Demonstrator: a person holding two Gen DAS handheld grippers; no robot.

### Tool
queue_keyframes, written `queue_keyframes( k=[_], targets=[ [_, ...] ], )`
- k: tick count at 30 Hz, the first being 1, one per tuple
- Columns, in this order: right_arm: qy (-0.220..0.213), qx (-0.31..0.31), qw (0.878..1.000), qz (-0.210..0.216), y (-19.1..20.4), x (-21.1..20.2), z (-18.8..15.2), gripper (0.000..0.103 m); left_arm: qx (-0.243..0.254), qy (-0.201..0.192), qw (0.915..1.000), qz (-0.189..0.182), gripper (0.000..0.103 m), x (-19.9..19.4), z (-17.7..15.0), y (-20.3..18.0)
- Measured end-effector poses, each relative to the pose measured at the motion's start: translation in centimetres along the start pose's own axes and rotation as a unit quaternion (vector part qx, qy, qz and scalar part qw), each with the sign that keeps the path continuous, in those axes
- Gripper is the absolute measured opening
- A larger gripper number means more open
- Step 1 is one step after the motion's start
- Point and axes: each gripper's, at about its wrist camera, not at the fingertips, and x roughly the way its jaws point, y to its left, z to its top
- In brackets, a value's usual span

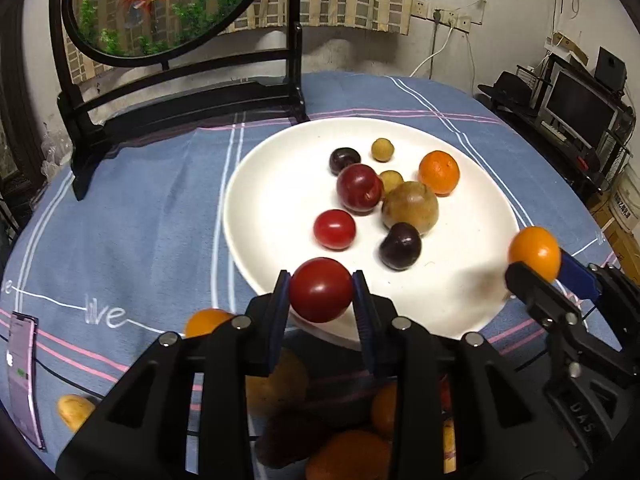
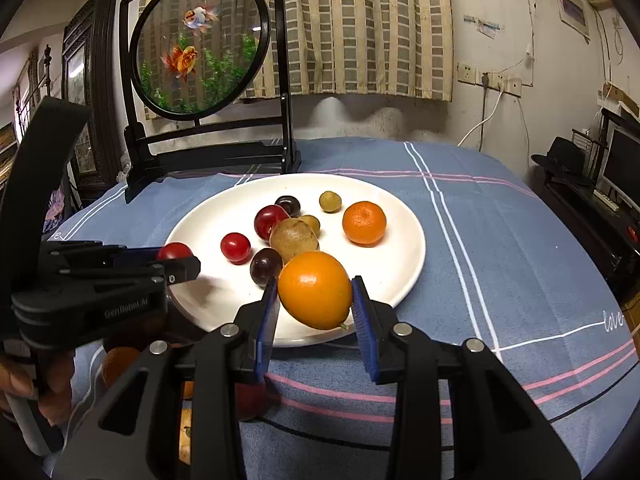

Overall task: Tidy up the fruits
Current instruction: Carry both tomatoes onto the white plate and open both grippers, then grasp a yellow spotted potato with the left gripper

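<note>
Now | left gripper (image 1: 321, 290) jaws clamped on red tomato (image 1: 320, 289), over near rim of white plate (image 1: 256, 184) | right gripper (image 2: 314, 294) jaws clamped on orange fruit (image 2: 315, 289), above plate | both poised for setting down among sorted fruit

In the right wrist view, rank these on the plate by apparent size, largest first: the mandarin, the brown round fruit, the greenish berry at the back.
1. Brown round fruit and mandarin: look alike, so unranked.
2. Greenish berry: clearly smallest, though farthest back.
</note>
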Motion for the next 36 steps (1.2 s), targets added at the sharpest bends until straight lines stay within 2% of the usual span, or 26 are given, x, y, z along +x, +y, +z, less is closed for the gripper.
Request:
queue_keyframes(
  k=[4, 6, 7, 8, 10, 16, 25, 31, 33, 34, 36],
  targets=[
    [0.005, 0.001, 1.0, -0.005, 0.0, 0.6, -0.1, 0.036, 0.0, -0.006, 0.9999, -0.01, 0.032, 0.2, -0.3, -0.5],
    [0.017, -0.003, 1.0, -0.004, 0.1, 1.0, 0.0, 0.042, 0.006, -0.003, 0.9998, -0.018, 0.043, 0.5, -0.5, -0.9],
    [0.016, -0.005, 1.0, -0.007, 0.2, 1.0, 0.0, 0.052, 0.006, -0.006, 0.9997, -0.023, 0.054, 0.3, -0.5, -1.0],
    [0.008, -0.003, 1.0, -0.017, 0.2, 0.8, 0.0, 0.056, 0.0, -0.014, 0.9998, -0.016, 0.063, 0.0, -0.5, -0.9],
    [-0.005, 0.0, 1.0, -0.012, -0.1, 0.3, 0.0, 0.058, -0.01, -0.029, 0.9995, -0.008, 0.076, -0.6, -0.5, -0.3],
    [0.007, 0.006, 1.0, -0.006, -0.8, 0.1, -0.3, 0.058, -0.035, -0.021, 0.999, -0.015, 0.077, -1.2, -0.4, 1.2],
    [0.016, 0.007, 1.0, 0.005, -1.1, -0.4, -0.6, 0.058, 0.003, -0.017, 0.9996, 0.021, 0.082, -1.9, -1.0, 0.7],
    [0.029, 0.006, 1.0, 0.004, -1.1, -0.7, -0.5, 0.058, -0.01, -0.006, 0.9995, 0.029, 0.084, -3.0, -1.5, 1.8],
    [0.034, 0.005, 0.999, 0.006, -1.1, -1.0, -0.5, 0.058, -0.015, 0.0, 0.9995, 0.026, 0.088, -3.4, -1.9, 2.3],
    [0.034, 0.005, 0.999, 0.007, -1.1, -1.2, -0.5, 0.058, -0.017, 0.004, 0.9995, 0.027, 0.092, -3.8, -2.4, 2.6],
    [0.035, 0.004, 0.999, 0.009, -1.1, -1.6, -0.4, 0.059, -0.018, 0.006, 0.9993, 0.032, 0.093, -4.4, -3.2, 3.2]
  ],
)
